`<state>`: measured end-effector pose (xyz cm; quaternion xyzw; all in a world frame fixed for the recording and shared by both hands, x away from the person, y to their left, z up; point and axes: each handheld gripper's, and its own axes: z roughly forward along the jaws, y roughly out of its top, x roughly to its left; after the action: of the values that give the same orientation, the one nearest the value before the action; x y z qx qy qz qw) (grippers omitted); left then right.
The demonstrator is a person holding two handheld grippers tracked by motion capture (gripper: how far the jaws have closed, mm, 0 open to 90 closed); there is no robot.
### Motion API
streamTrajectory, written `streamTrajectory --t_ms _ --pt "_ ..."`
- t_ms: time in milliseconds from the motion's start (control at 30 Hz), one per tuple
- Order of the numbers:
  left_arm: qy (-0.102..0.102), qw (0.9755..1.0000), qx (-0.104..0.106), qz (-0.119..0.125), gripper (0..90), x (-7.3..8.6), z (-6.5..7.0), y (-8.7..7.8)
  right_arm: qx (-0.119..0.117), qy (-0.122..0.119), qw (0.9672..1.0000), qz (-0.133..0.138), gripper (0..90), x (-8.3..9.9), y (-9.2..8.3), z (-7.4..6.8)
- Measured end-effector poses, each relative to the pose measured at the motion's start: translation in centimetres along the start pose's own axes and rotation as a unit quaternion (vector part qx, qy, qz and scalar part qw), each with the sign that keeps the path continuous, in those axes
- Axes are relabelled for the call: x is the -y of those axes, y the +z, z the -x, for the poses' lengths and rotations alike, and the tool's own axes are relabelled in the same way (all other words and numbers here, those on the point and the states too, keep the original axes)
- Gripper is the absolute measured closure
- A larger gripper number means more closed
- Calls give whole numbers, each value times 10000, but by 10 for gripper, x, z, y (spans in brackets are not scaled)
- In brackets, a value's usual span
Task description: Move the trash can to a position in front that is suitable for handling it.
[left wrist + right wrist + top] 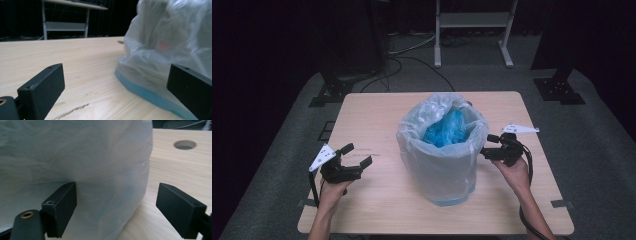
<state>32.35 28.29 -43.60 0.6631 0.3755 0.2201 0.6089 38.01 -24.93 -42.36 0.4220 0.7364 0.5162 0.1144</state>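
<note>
A small bin (443,170) stands mid-table, lined with a translucent white bag (427,125) folded over its rim; blue crumpled material (446,129) lies inside. My left gripper (357,156) is open on the table, well left of the bin, jaws pointing toward it. In the left gripper view the bagged bin (170,50) with its blue base (150,96) is ahead on the right, apart from the jaws. My right gripper (488,146) is open right at the bin's right side. The right gripper view has the bag (75,157) pressing close between and around the jaws.
The light wooden table (377,115) has a round hole (184,144) near its far edge. A white desk frame (472,30) and black stands sit on the grey floor behind. Tape marks the table's front corners.
</note>
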Motion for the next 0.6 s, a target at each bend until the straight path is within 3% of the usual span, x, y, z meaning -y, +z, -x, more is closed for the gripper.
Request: streamTrajectory --t_ms 233,333,433,600 --pt "78 9998 110 131 4 -22 -5 -13 -118 -113 9998 -74 157 -9 15 -9" --pt "115 9997 134 181 4 -32 -7 -16 -215 -166 9996 -101 157 -15 30 -16" --pt "-13 9993 312 205 4 -39 -10 -16 -280 -228 9993 -119 157 -20 41 -22" --pt "-14 9991 350 259 4 -47 -11 -14 -347 -345 9987 -166 157 -27 55 -30"
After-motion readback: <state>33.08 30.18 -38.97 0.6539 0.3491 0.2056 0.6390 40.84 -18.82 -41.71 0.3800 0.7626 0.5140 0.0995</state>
